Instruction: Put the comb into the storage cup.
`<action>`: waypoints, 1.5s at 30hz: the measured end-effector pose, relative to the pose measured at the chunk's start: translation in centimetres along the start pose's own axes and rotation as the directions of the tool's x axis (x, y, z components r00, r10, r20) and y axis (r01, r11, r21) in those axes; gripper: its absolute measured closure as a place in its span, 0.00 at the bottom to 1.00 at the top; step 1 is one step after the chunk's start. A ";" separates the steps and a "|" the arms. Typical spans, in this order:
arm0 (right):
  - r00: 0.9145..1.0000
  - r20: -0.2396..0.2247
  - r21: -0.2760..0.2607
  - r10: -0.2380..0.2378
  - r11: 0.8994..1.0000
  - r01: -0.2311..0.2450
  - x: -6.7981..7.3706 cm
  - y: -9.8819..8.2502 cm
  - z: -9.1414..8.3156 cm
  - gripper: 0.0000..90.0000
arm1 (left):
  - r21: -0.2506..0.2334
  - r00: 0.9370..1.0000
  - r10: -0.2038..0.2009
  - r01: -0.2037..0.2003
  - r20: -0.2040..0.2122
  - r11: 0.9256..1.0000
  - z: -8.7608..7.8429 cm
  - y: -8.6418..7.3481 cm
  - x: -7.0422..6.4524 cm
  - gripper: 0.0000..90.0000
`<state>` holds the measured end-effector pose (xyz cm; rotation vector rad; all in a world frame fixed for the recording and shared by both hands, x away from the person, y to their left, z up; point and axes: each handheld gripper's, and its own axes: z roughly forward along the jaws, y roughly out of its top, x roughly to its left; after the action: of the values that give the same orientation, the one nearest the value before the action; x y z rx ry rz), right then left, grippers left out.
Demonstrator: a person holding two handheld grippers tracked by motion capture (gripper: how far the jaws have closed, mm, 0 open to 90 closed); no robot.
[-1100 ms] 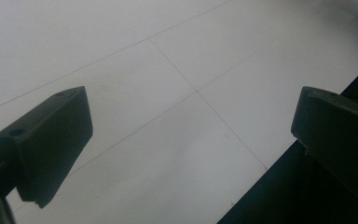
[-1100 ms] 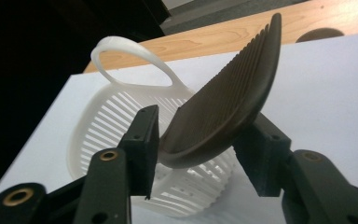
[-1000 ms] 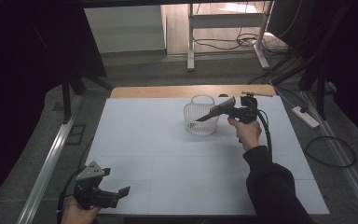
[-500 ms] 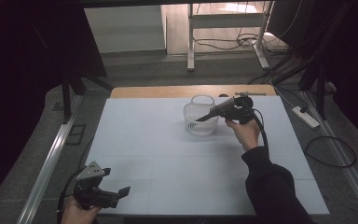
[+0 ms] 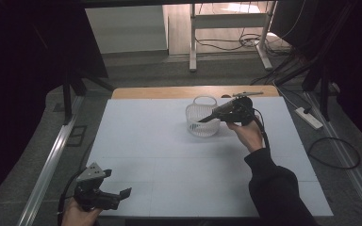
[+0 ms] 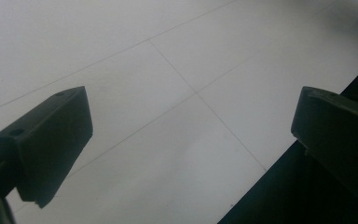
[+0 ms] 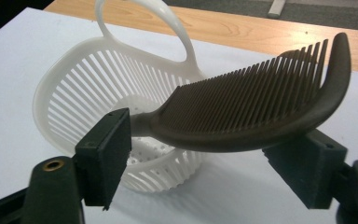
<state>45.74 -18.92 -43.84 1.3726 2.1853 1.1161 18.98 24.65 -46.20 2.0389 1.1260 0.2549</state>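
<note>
A dark brown comb (image 7: 256,112) lies between the jaws of my right gripper (image 7: 209,158), its handle end by the left pad and its spine resting on the right pad. The jaws have just been opening and stand open, with the pads not pressing on the comb. Right below sits a white slatted basket (image 7: 74,93) with a loop handle. In the high view, the right gripper (image 5: 219,114) reaches over the basket (image 5: 194,112) at the far middle of the table, and the comb (image 5: 206,118) slants down into it. My left gripper (image 5: 122,193) rests open at the near left corner, its jaws (image 6: 191,149) holding nothing.
A white sheet (image 5: 160,155) covers the table, with a bare wooden strip (image 5: 169,92) along the far edge. The left gripper hangs at the sheet's near edge (image 6: 261,172). A power strip (image 5: 308,117) and cables lie on the floor to the right.
The right hand has shifted slightly above the basket, and the comb now slants lower into it. The left gripper has stayed put.
</note>
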 end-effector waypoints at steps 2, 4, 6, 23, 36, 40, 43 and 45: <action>1.000 -0.003 0.008 -0.001 1.000 0.001 0.0 0.0 -0.1 0.24 | 0.000 1.000 0.000 0.000 0.001 1.000 0.0 0.0 0.0 0.00; 1.000 -0.012 0.031 -0.001 1.000 0.001 0.0 0.0 -0.1 0.21 | 0.000 1.000 -0.001 0.001 0.002 1.000 0.0 0.0 0.0 0.00; 1.000 -0.013 0.052 0.000 0.999 0.000 -0.1 0.0 -0.1 0.18 | 0.000 1.000 -0.003 0.003 0.005 1.000 0.0 0.0 0.1 0.00; 0.998 -0.035 0.055 -0.048 0.997 0.050 0.1 -0.3 -1.0 0.03 | 0.002 0.999 -0.007 0.007 -0.036 1.000 -0.1 0.0 0.0 0.00; 0.997 -0.037 0.060 -0.068 0.996 0.070 0.2 -0.7 -1.8 0.02 | 0.003 0.999 -0.006 0.007 -0.040 1.000 -0.1 0.0 0.0 0.00; 0.996 -0.042 0.064 -0.082 0.994 0.085 0.4 -0.9 -2.0 0.02 | 0.002 0.999 -0.011 0.011 -0.036 1.000 -0.1 0.0 0.1 0.00; 0.994 -0.041 0.062 -0.097 0.993 0.099 0.7 -1.1 -2.2 0.02 | 0.002 0.999 -0.012 0.012 -0.035 1.000 -0.1 0.0 0.1 0.00; 0.994 -0.045 0.060 -0.103 0.993 0.105 0.9 -1.2 -2.5 0.02 | 0.001 0.999 -0.013 0.013 -0.034 1.000 -0.1 0.0 0.1 0.00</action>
<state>43.03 -19.53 -43.02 1.2546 2.3109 1.0563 18.99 24.82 -46.17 2.0348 1.1602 0.2831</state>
